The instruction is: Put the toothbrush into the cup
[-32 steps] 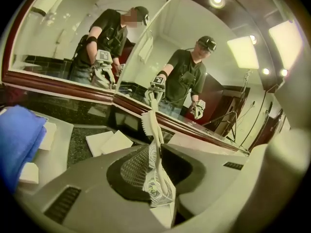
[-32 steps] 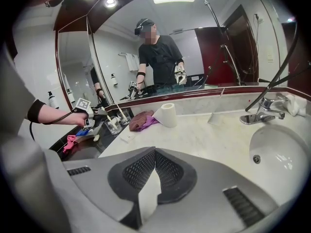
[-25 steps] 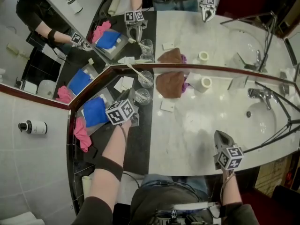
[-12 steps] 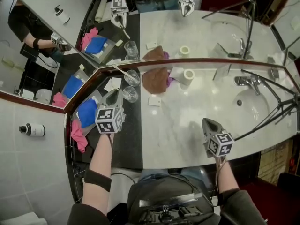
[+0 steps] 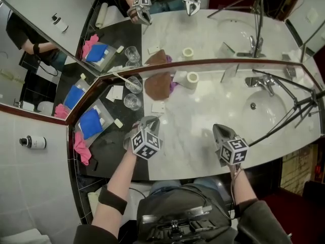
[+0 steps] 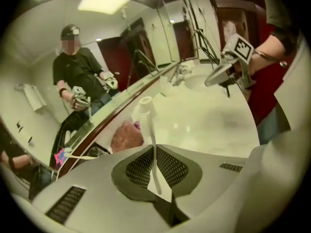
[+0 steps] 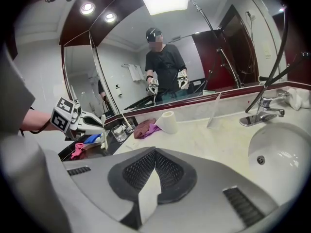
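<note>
Swinging away from the blue tray (image 5: 91, 123) since a second ago, the left tool (image 5: 151, 121) now hangs over the white desk (image 5: 193, 136). Its jaws are clamped on the toothbrush (image 6: 150, 130), well apart from the empty cup (image 5: 132, 101). The right tool (image 5: 219, 130) has stayed put, jaws together on nothing; from the head view the toothbrush is hard to make out, and the wall bottle's (image 5: 31, 142) label is too small to read.

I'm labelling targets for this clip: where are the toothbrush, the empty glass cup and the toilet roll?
toothbrush (image 6: 150, 139), left gripper view, on its white handle below the bristles.
empty glass cup (image 5: 132, 101), head view, on its open mouth.
toilet roll (image 5: 192, 78), head view, on its top end.
</note>
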